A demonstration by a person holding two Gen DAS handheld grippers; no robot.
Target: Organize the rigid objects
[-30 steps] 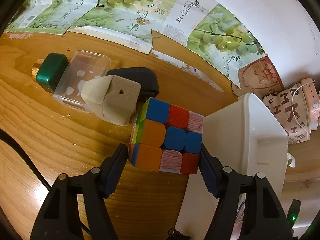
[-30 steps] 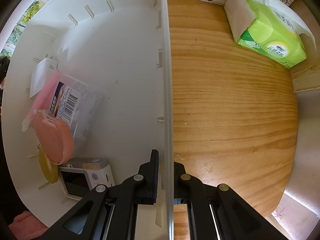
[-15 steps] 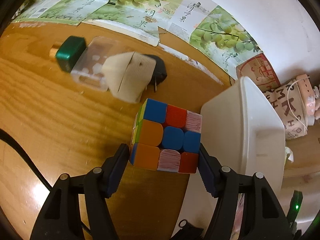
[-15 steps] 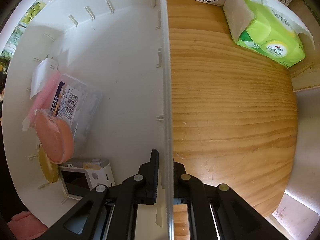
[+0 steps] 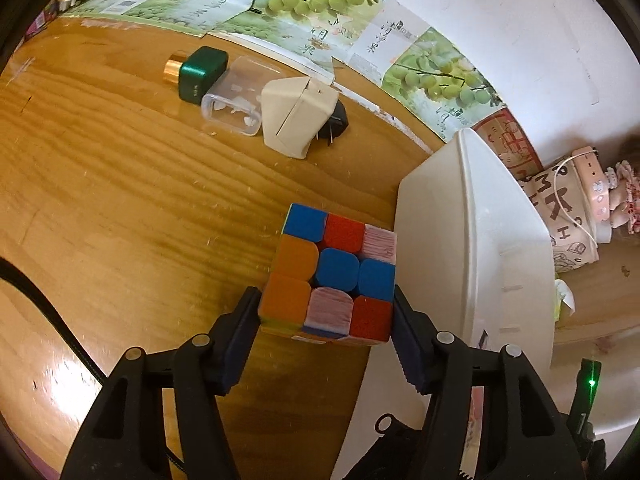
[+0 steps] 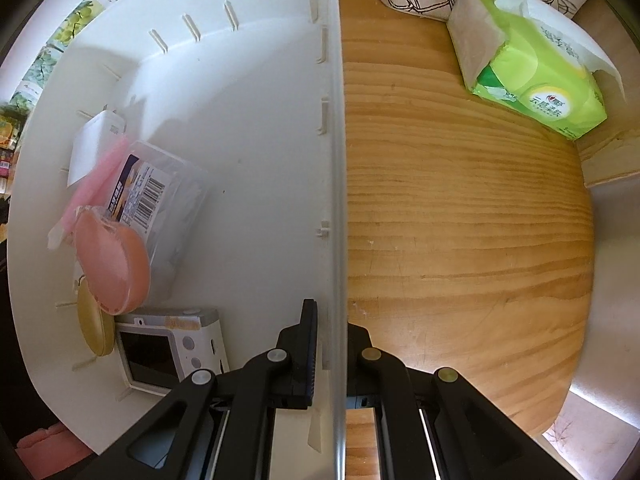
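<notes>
— Since a moment back, my left tongs [image 5: 326, 322] have carried the puzzle cube [image 5: 332, 276] away from the clutter by the tabletop's far edge toward the white bin [image 5: 476, 240]; their jaws have just been closing and now clamp its sides.

— And your right?

— My right tongs [image 6: 330, 344] are pinched together on the bin's wall [image 6: 334, 160], steadying it.

— How to finish well?

— I'd lift the cube clear of the rim, then lower it onto the bare floor. Inside already: a camera [image 6: 168, 352], a barcoded clear box [image 6: 160, 196], a peach round case [image 6: 112, 264], a yellow disc [image 6: 92, 324].

Puzzle cube [image 5: 332, 276] in hand-held gripper [image 5: 326, 328]
</notes>
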